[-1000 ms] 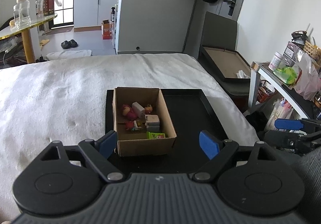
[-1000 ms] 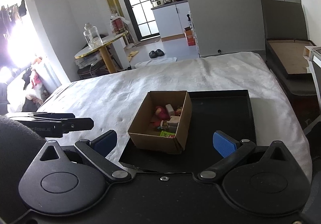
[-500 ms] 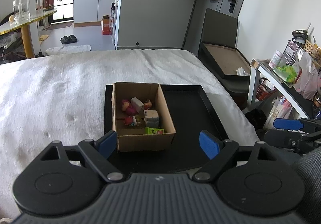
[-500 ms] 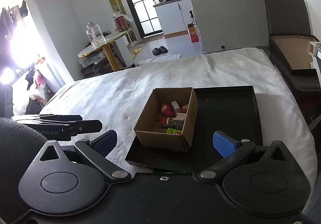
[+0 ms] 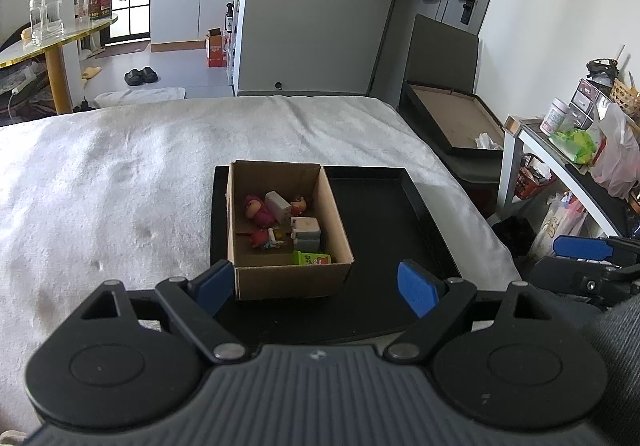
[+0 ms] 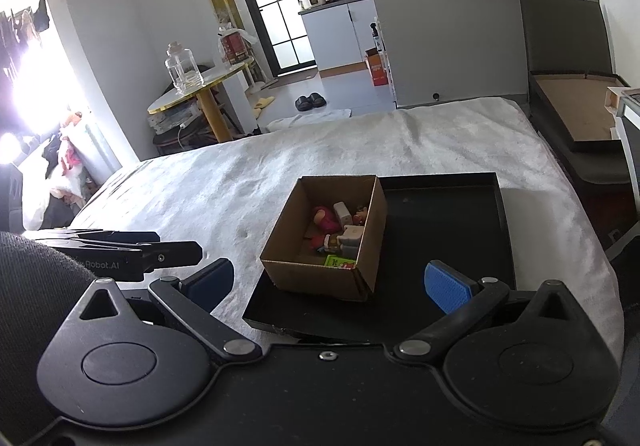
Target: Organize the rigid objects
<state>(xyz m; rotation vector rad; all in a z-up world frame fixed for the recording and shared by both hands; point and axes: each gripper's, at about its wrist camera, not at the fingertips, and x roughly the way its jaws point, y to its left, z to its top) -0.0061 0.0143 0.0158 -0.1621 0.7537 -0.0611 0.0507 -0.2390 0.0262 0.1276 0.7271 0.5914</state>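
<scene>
Both hand-held grippers are hanging above the near edge of the bed (image 5: 120,174) with their fingers spread wide and nothing between them. Left hand-held gripper (image 5: 316,286) is pointing at the cardboard box (image 5: 286,278), which is sitting at its 12 o'clock. Right hand-held gripper (image 6: 330,284) is seeing the same box (image 6: 316,278) at about 12 o'clock too, and the left one is showing at its 9 o'clock.

The box is standing on the left part of a black tray (image 5: 384,214), and the right part of the tray is lying bare. Inside the box the small toys are lying together: a pink figure (image 5: 258,211), a white block (image 5: 278,205), a grey and white block (image 5: 306,232), a small red figure (image 5: 262,238) and a green packet (image 5: 312,258) against the near wall. No toy is showing on the bed or on the bare tray floor.

This arrangement is fitting two stages, in my judgement. Either the toys are waiting in the box to be taken out and laid on the tray, or they are already gathered into the box and the work is ending. The pictures are not settling which one. For any grasp inside, the gripper would need to come down steeply between the box walls, because the toys are small and touching each other.
</scene>
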